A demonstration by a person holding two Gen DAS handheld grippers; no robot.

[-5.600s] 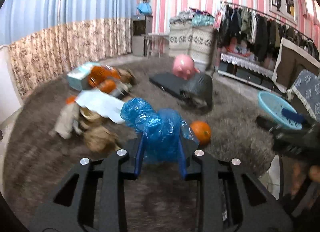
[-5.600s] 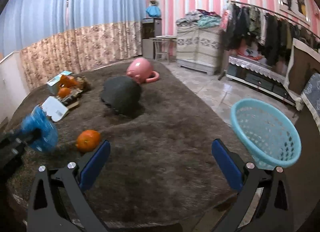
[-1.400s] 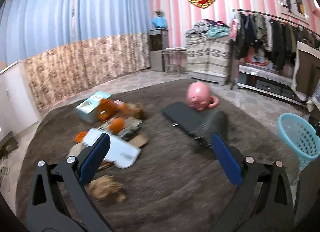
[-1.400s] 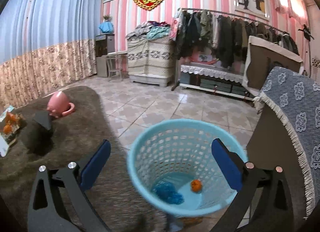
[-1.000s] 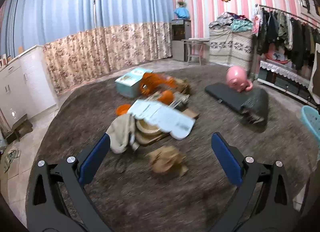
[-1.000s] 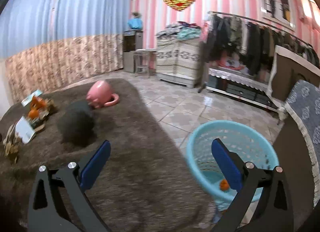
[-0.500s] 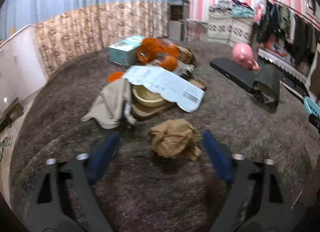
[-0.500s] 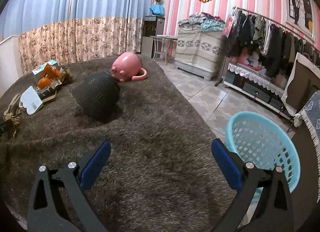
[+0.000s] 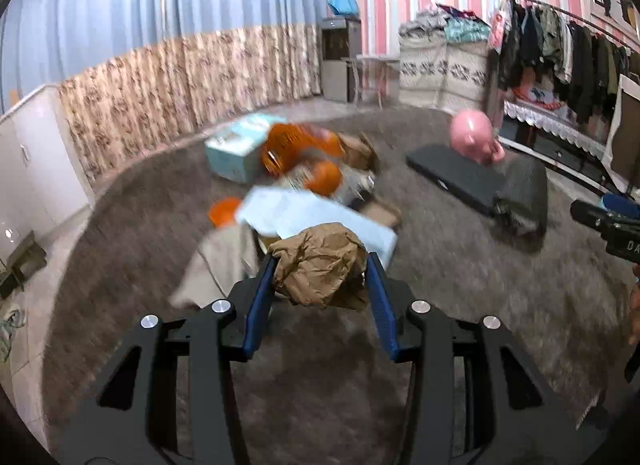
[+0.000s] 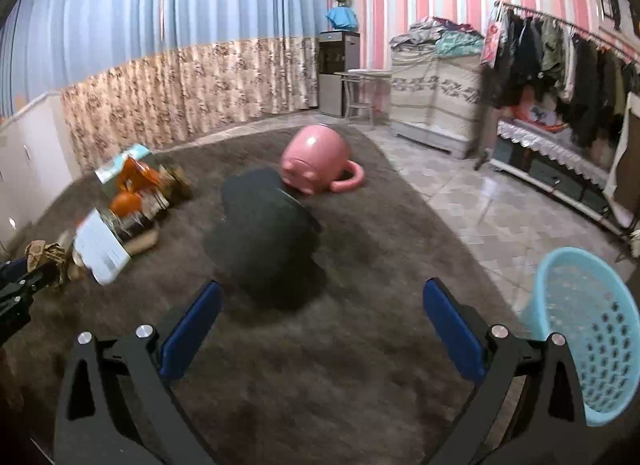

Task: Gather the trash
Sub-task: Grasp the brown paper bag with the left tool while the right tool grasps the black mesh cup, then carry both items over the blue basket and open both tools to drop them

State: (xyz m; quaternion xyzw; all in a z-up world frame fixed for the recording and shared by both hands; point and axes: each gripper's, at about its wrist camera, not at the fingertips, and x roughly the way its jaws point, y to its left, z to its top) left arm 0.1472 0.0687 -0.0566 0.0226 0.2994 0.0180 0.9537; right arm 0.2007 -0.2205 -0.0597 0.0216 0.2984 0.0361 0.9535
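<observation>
A crumpled brown paper wad (image 9: 320,265) sits between the blue pads of my left gripper (image 9: 320,261). Its jaws are closing, and both pads touch the wad's sides. The wad is at the near edge of a trash pile on the brown carpet, which holds a white sheet (image 9: 304,213), orange pieces (image 9: 324,177) and a beige cloth (image 9: 218,265). In the right wrist view the left gripper (image 10: 16,285) and the wad (image 10: 44,255) show at the far left. My right gripper (image 10: 322,287) hangs open over bare carpet with nothing between its fingers. A light blue basket (image 10: 588,329) stands at its right.
A teal box (image 9: 236,153) lies behind the pile. A black bag (image 10: 264,245) and a pink pig-shaped mug (image 10: 316,161) lie mid-carpet beside a black mat (image 9: 456,181). Tiled floor, a clothes rack and stacked bedding are at the right. White cabinets stand at the left.
My left gripper moved in on the brown paper wad and its jaws narrowed onto it. The right gripper swung left, so the basket slid toward the right edge.
</observation>
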